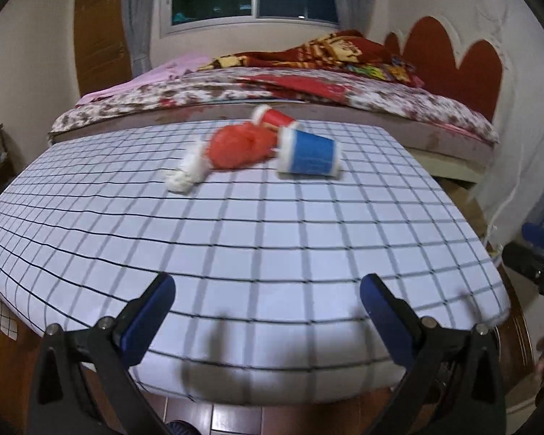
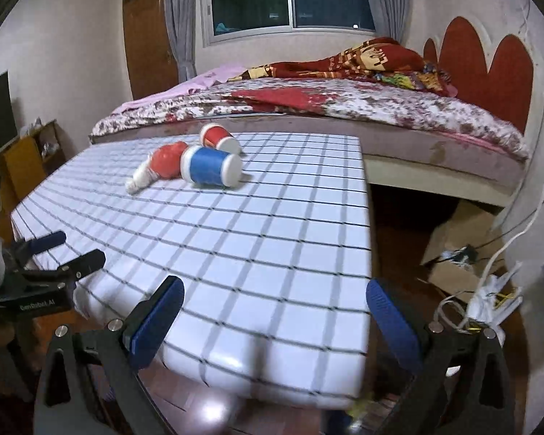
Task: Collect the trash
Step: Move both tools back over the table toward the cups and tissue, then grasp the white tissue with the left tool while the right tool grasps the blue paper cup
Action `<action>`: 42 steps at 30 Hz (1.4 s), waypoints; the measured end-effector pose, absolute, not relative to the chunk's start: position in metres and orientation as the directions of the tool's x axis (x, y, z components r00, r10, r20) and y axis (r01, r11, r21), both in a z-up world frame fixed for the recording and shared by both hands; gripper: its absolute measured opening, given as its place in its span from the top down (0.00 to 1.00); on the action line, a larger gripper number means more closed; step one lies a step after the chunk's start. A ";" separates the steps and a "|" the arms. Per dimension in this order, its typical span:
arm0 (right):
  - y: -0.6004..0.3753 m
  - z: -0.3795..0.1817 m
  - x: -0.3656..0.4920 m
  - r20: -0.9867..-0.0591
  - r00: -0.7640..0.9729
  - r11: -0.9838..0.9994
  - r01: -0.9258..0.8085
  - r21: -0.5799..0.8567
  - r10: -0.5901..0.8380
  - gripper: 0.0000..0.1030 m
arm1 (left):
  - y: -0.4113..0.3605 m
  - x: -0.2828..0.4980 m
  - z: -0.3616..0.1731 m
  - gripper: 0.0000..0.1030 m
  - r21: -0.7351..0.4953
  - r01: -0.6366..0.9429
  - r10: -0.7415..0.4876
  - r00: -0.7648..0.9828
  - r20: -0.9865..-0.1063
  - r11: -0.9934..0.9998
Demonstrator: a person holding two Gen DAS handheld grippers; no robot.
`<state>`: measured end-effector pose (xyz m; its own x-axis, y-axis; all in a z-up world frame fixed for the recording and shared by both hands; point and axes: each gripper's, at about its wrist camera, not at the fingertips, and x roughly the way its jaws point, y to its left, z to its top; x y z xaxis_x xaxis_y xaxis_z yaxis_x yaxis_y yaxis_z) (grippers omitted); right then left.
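Left wrist view: the trash is seen bunched at the far side of the table (image 1: 257, 253), which is covered in a white checked cloth; a blue cup (image 1: 310, 154) lies on its side, a red cup (image 1: 273, 117) lies tipped behind it, a crumpled red bag (image 1: 241, 146) sits between them and touching the blue cup, and a white wad (image 1: 188, 170) trails from the bag's near end.

Several risks can be judged from this layout; both cups lie on their curved walls, so a nudge from a finger rather than a clean pinch would probably send one rolling, and the red cup is close to the far edge beside the bed (image 1: 308, 90); the pieces are packed together, so a grasp aimed at one may drag or knock a neighbour; the bag and wad are soft and may be caught only by a fold and slip free; no bin is visible in either view, so the drop point cannot be told.

The left gripper (image 1: 268, 291) is held low over the near edge, level and pointed toward the pile, jaws spread wide and holding nothing; the right gripper (image 2: 275, 295) is posed likewise over the near right corner, wide apart and empty; both are well apart from the trash; in the right wrist view the left gripper appears at the left margin.
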<state>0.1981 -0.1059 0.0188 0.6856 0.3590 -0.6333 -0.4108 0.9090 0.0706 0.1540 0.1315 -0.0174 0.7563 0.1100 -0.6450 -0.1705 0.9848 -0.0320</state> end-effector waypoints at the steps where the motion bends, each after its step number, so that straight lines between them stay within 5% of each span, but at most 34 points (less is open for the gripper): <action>1: -0.097 0.018 0.203 -0.644 0.677 0.910 -0.409 0.072 0.356 0.01 | 0.141 0.157 -0.018 0.01 -0.037 -0.181 0.115 0.755 -0.645 0.983; 6: -0.063 0.020 0.222 -0.642 0.685 0.919 -0.385 0.081 0.344 0.01 | 0.185 0.172 -0.021 0.11 -0.035 -0.218 0.142 0.744 -0.653 0.975; 13: -0.002 0.013 0.260 -0.657 0.660 0.910 -0.402 0.102 0.365 0.01 | 0.235 0.209 -0.018 0.11 0.003 -0.260 0.199 0.732 -0.652 0.966; 40: 0.087 -0.030 0.399 -0.753 0.602 0.949 -0.300 0.094 0.265 0.05 | 0.265 0.332 -0.050 0.22 -0.028 -0.131 0.071 0.685 -0.725 0.991; 41: 0.086 -0.030 0.400 -0.756 0.597 0.948 -0.305 0.094 0.267 0.14 | 0.263 0.334 -0.053 0.29 -0.021 -0.129 0.072 0.673 -0.737 0.991; 42: 0.082 -0.030 0.400 -0.756 0.593 0.945 -0.312 0.102 0.277 0.14 | 0.262 0.335 -0.055 0.46 -0.019 -0.125 0.069 0.659 -0.749 0.992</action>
<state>0.4000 0.0824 -0.0304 0.5930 0.2772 -0.7560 -0.3117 0.9447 0.1019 0.3353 0.2624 -0.0554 0.6587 0.0688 -0.7492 -0.1249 0.9920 -0.0187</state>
